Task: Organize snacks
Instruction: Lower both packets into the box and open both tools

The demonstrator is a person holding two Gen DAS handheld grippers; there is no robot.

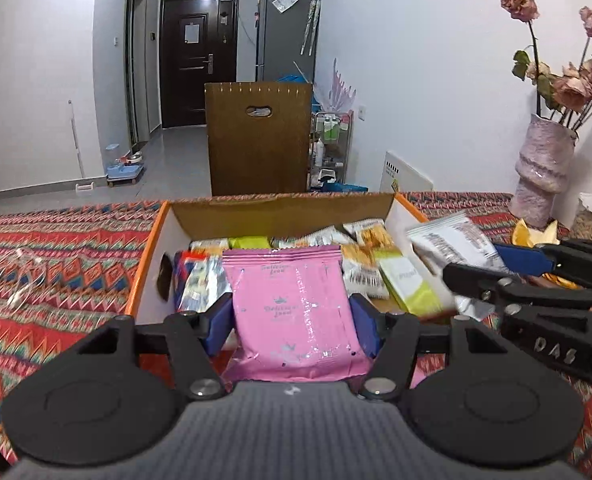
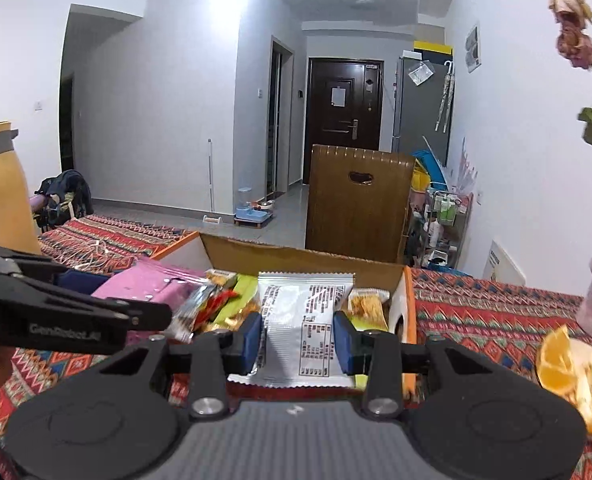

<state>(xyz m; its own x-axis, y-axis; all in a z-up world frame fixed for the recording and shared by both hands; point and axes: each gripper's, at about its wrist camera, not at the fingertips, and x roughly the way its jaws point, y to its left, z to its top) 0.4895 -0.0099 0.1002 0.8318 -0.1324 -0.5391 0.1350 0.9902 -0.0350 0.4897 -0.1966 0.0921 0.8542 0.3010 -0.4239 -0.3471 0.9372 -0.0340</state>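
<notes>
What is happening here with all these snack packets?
A person is sorting snacks with two handheld grippers. The left gripper is shut on a pink snack packet, and the right gripper is shut on a silver snack packet. Both packets are at the near edge of an open cardboard box already holding many packets, on a patterned tablecloth.

White-walled room with a grey tiled floor. A dark front door stands at the far end; a grey fridge stands right of it, a brown wooden chair back in front.
</notes>
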